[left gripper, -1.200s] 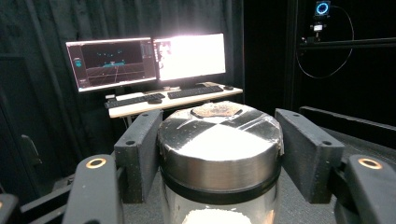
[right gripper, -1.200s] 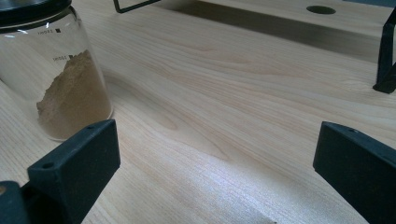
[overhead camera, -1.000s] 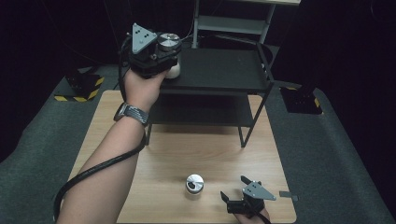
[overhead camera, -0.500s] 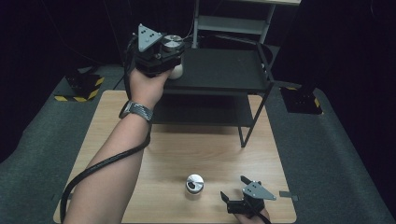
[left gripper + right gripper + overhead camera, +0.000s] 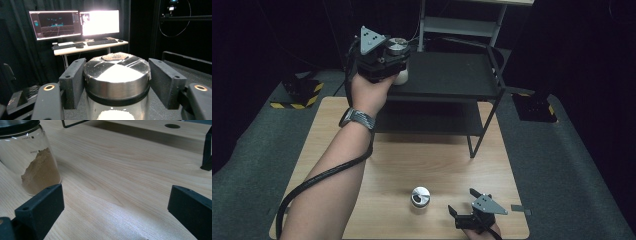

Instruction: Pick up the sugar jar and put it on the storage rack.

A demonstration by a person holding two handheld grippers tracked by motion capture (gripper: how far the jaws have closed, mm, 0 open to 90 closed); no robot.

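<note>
1. While the left gripper (image 5: 398,60) is held at the 11 o'clock part of the high view, a jar of white powder (image 5: 117,82) is seen between its jaws on the black shelf (image 5: 452,75); the jaws have just been opening, with gaps visible on both sides.
2. Nothing is gripped by the right gripper (image 5: 467,212), spread wide at 5 o'clock.
3. A jar of brown powder (image 5: 30,162) is stood at its 10 o'clock on the wooden table (image 5: 120,182).

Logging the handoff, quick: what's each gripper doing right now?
Left gripper: jaws just easing open around the white-powder jar, right side clear.
Right gripper: open, holding nothing.
</note>
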